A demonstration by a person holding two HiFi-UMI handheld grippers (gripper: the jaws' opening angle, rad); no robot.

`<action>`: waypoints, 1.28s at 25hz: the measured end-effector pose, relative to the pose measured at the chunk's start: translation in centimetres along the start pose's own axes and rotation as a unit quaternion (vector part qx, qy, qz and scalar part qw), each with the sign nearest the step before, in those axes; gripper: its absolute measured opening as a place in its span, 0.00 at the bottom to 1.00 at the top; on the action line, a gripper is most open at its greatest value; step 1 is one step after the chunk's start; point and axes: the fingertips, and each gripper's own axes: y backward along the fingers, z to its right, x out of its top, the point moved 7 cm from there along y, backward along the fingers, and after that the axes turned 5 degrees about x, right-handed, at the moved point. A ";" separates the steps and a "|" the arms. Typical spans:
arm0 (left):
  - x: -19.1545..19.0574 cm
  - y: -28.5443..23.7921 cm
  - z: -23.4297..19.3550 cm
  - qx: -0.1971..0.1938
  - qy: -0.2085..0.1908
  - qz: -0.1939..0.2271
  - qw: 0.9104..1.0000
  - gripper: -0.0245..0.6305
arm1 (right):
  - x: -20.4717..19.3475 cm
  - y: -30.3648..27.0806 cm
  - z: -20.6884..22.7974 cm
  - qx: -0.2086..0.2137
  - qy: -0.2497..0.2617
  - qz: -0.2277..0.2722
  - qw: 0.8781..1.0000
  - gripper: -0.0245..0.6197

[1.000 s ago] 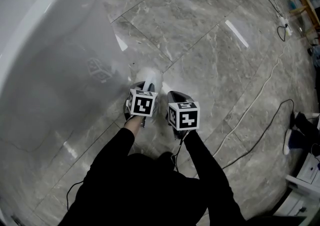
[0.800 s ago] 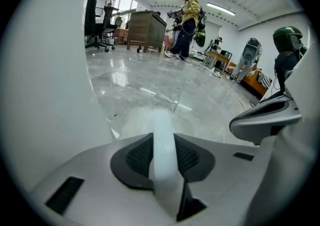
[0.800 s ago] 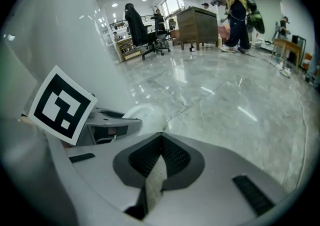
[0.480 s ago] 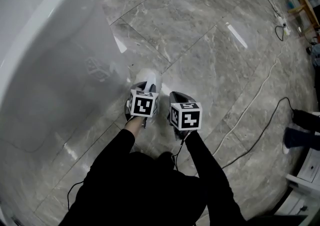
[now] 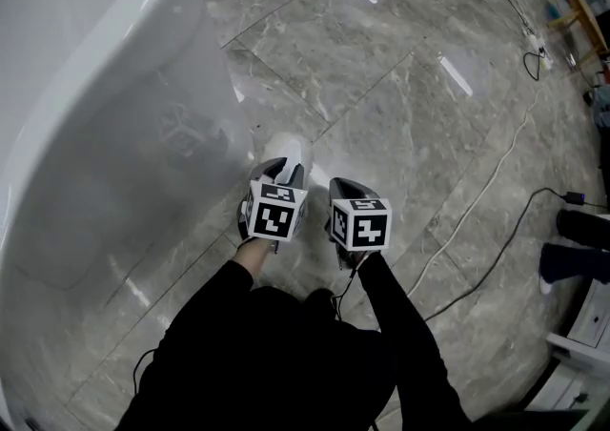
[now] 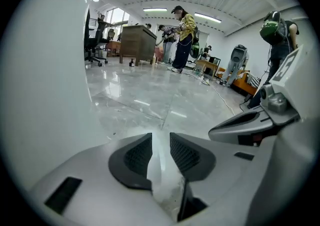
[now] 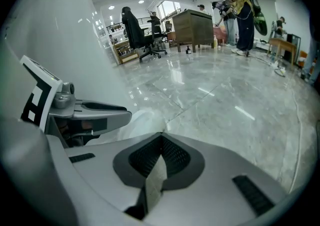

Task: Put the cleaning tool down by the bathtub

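White cleaning tool [image 5: 284, 149] lies on the floor just beside the bathtub [image 5: 114, 133]; left gripper [image 6: 160, 145] fingers have just been opening, released and empty; right gripper [image 7: 161, 142] fingers clenched on nothing; recommend lifting clear straight up, without dragging the tool

Jaws of left gripper [image 6: 161, 139] just parted, empty; right gripper [image 7: 161, 139] closed.

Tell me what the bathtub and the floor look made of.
Bathtub: white and glossy, probably acrylic or enamelled; its smooth curved wall shows soft highlights and faint reflections. Floor: polished grey tiles, marble or marble-look porcelain; veining, thin joint lines and sharp ceiling-light reflections.
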 end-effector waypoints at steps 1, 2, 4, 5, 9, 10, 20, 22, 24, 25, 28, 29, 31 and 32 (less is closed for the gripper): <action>0.1 0.5 0.0 0.000 -0.007 0.008 1.000 0.21 | 0.1 0.2 -0.1 0.001 0.002 0.001 1.000 0.04; 0.2 1.0 0.0 -0.001 -0.013 0.014 1.000 0.21 | 0.1 0.4 -0.3 0.002 0.003 0.002 1.000 0.04; 0.3 1.8 0.0 -0.008 -0.015 0.018 1.000 0.21 | 0.3 0.9 -0.5 0.004 0.005 0.007 1.000 0.04; 0.4 2.2 0.0 -0.012 -0.013 0.021 1.000 0.21 | 0.4 1.2 -0.6 0.005 0.005 0.010 1.000 0.04; 0.9 4.4 -0.2 -0.026 -0.007 0.031 0.999 0.18 | 0.9 1.8 -1.5 0.012 0.011 0.016 1.000 0.04; 1.0 5.0 -0.3 -0.027 -0.007 0.034 0.999 0.16 | 1.0 1.9 -1.8 0.014 0.014 0.017 1.000 0.04; 1.2 8.1 -1.1 -0.035 0.005 0.060 0.998 0.05 | 2.5 2.6 -5.0 0.040 0.045 0.041 0.997 0.04; 1.1 8.6 -1.4 -0.037 0.007 0.064 0.997 0.05 | 2.6 2.8 -5.6 0.041 0.056 0.043 0.997 0.04; 0.9 8.9 -1.6 -0.036 0.011 0.068 0.997 0.05 | 2.5 3.0 -5.9 0.039 0.070 0.044 0.996 0.04; 0.9 9.0 -1.6 -0.035 0.012 0.069 0.997 0.05 | 2.4 3.1 -6.0 0.039 0.075 0.045 0.995 0.04; 0.9 9.2 -1.4 -0.033 0.007 0.073 0.997 0.05 | 2.1 3.6 -6.0 0.040 0.075 0.049 0.995 0.04; 0.9 9.2 -1.3 -0.035 0.004 0.074 0.997 0.05 | 2.0 3.7 -5.9 0.041 0.071 0.050 0.995 0.04; 0.9 9.3 -1.3 -0.038 0.000 0.074 0.997 0.05 | 1.8 4.0 -5.9 0.043 0.061 0.052 0.996 0.04; 0.8 9.4 -1.3 -0.039 0.000 0.074 0.997 0.05 | 1.7 4.1 -5.9 0.045 0.055 0.053 0.996 0.04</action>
